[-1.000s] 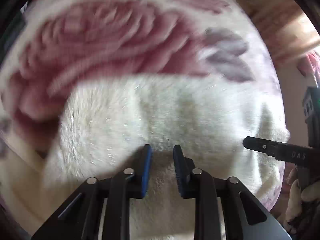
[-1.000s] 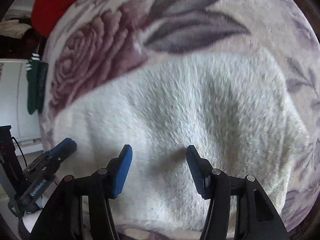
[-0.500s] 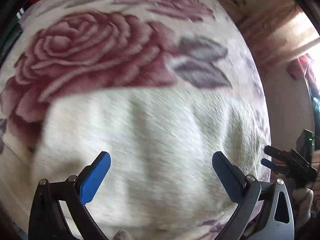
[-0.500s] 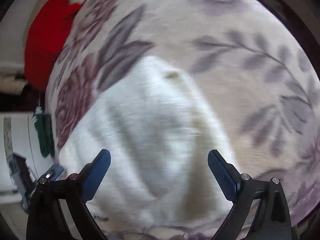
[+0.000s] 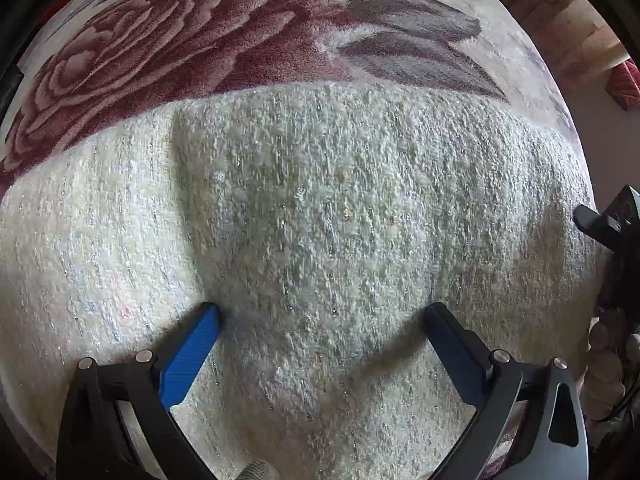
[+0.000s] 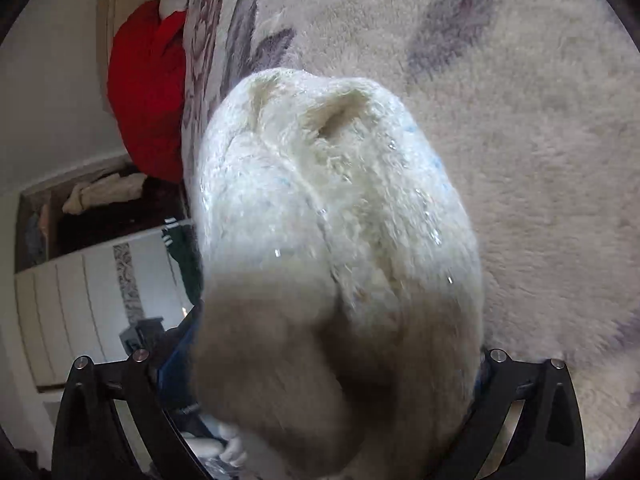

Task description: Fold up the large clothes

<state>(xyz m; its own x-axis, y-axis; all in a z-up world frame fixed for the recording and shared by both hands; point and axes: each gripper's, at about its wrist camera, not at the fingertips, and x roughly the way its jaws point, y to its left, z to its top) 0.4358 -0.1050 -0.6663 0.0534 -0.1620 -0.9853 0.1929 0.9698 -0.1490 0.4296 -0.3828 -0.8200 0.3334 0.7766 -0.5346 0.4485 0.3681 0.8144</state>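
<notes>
A folded cream fuzzy sweater (image 5: 320, 208) lies on a rose-patterned blanket (image 5: 168, 40). My left gripper (image 5: 322, 320) is open, its blue-padded fingertips (image 5: 200, 336) pressed down on the sweater's top, one each side of a raised ridge. In the right wrist view the sweater's end (image 6: 328, 216) bulges up between the wide-open jaws of my right gripper (image 6: 320, 364) and hides both fingertips. The right gripper's black body (image 5: 612, 228) shows at the right edge of the left wrist view.
A red cushion (image 6: 148, 88) lies at the blanket's far left edge. A white cabinet (image 6: 80, 304) and dark shelf with clothes (image 6: 100, 200) stand beyond the bed's left side. A wooden headboard (image 5: 560, 12) is at the upper right.
My left gripper went from nearly shut to wide open and settled down on the sweater. My right gripper opened wide and swung to the sweater's end, which now fills the space between its jaws.
</notes>
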